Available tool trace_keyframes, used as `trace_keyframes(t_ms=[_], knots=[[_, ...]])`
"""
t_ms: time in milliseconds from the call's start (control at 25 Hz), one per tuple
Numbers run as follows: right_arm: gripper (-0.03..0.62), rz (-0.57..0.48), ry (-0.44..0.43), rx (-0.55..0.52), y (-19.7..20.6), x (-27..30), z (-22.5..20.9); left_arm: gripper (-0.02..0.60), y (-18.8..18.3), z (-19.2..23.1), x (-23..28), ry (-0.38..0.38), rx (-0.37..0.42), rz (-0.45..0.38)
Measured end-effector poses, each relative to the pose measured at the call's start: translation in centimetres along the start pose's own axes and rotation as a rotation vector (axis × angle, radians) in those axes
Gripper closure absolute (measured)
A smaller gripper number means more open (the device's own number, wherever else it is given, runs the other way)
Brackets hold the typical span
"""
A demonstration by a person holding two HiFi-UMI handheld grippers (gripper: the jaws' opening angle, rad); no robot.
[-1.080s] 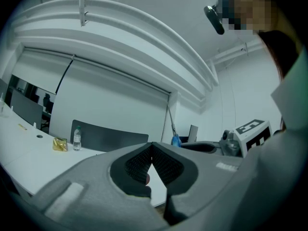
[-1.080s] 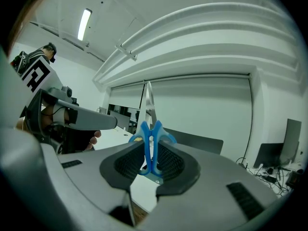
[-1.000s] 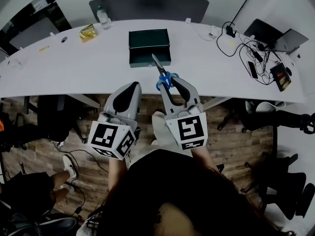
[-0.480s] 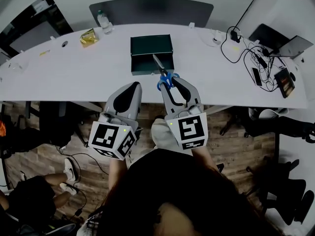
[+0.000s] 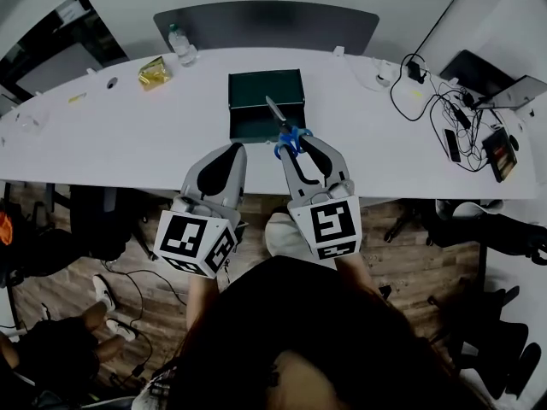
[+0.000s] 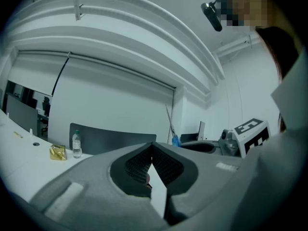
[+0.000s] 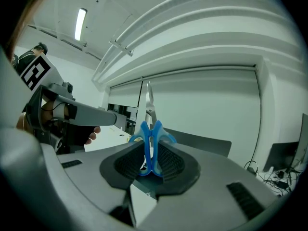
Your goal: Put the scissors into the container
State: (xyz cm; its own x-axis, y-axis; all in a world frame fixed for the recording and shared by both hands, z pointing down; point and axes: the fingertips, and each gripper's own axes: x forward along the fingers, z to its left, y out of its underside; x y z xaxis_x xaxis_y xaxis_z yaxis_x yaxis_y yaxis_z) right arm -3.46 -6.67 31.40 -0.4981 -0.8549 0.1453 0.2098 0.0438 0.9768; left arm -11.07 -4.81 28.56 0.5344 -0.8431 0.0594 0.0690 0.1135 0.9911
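Note:
The scissors [image 5: 289, 137] have blue handles and steel blades, and my right gripper [image 5: 297, 146] is shut on the handles. Their blades point away from me, with the tip over the front of the dark green open container [image 5: 266, 88] on the white table [image 5: 128, 135]. In the right gripper view the scissors [image 7: 150, 150] stand upright, handles squeezed between the ribbed pads [image 7: 171, 160]. My left gripper [image 5: 228, 152] hovers at the table's near edge, left of the scissors, shut and holding nothing. The left gripper view shows the left gripper [image 6: 152, 148] with its pads meeting.
A water bottle [image 5: 179, 43] and a yellow packet [image 5: 154, 71] lie at the table's far left. Cables, phones and a laptop [image 5: 461, 118] crowd the right end. A dark chair back [image 5: 265, 24] stands behind the table. Someone's legs show on the floor at lower left.
Both grippers have moved forward over the table's near edge. The scissors' tip has come up to the container's front. The grip on the handles looks unchanged.

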Motion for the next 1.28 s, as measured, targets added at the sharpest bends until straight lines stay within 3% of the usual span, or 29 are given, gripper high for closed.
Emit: trace_keyframes(t_ms=[720,1280], knots=[[0.502,0.04,-0.051,-0.029,1.1,6.3,-3.9,0.571,-0.7,3.2,6.2,-0.015,-0.015,0.016],[0.502,0.133,-0.135,-0.136,4.4,12.3,-6.5,0.569,-0.3,6.7,11.6,-0.047,-0.043,0.026]])
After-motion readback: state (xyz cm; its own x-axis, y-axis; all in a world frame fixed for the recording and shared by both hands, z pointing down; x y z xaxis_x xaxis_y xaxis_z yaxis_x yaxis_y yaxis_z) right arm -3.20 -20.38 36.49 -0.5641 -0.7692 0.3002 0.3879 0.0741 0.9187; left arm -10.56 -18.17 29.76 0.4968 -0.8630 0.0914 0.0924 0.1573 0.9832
